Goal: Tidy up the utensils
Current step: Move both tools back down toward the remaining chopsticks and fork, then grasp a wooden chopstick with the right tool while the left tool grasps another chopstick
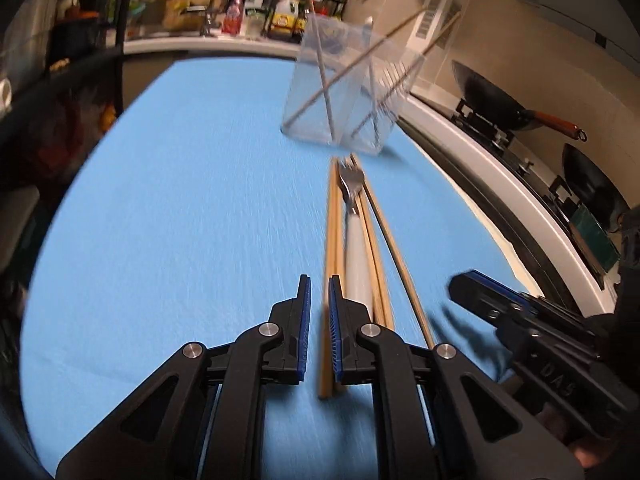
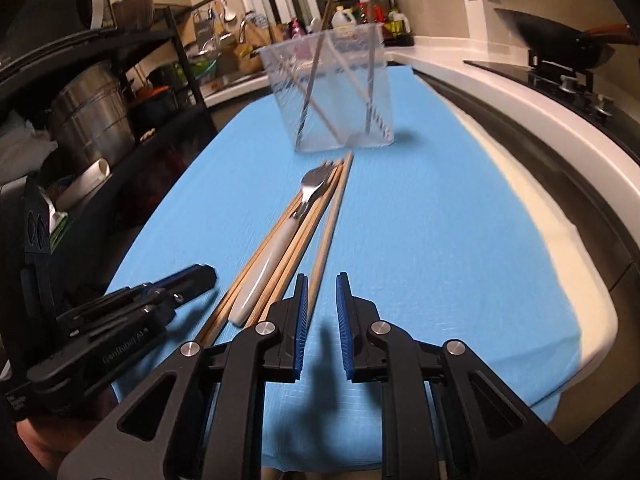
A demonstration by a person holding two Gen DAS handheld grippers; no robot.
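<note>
A bundle of wooden chopsticks [image 1: 334, 216] [image 2: 332, 216] lies on the blue cloth [image 1: 180, 200] [image 2: 420, 220], with a white-handled fork [image 1: 356, 256] [image 2: 268, 268] on top of it. Beyond their tips stands a clear plastic container [image 1: 344, 92] [image 2: 332, 92] with several chopsticks leaning inside. My left gripper [image 1: 319, 280] [image 2: 204, 274] hovers over the bundle's near left end. Its jaws are nearly together and grip nothing; one chopstick shows through the slit below. My right gripper [image 2: 322, 278] [image 1: 460, 280] hangs just right of the bundle, narrowly open with only cloth between its pads.
A black wok [image 1: 492, 100] [image 2: 560, 44] sits on the stove to the right of the table. A shelf with a steel pot [image 2: 88, 116] stands to the left. Bottles [image 1: 284, 12] crowd the far counter. The cloth's right edge [image 2: 568, 280] drops off near my right gripper.
</note>
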